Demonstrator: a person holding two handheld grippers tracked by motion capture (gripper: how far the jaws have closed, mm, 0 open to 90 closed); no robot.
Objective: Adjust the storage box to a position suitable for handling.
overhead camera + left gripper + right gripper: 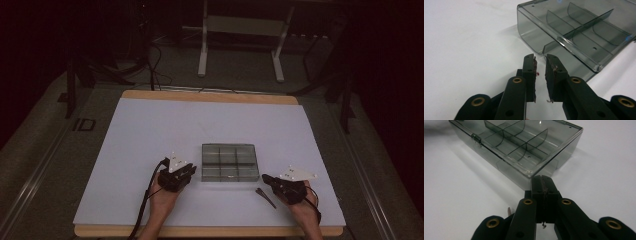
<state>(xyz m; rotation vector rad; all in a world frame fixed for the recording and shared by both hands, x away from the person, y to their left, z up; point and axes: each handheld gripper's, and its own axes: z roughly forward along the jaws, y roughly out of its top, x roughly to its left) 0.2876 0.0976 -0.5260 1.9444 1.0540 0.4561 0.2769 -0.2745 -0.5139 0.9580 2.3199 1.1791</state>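
You are working in what looks like a lab or test room, not a home. The counter (150, 130) is a plain white board on a wooden base, set up alone on grey carpet (30, 150). Beyond it the room is dark, with loose black cables (150, 65) trailing over the floor and a white metal stand (240, 35) on splayed feet behind the counter.
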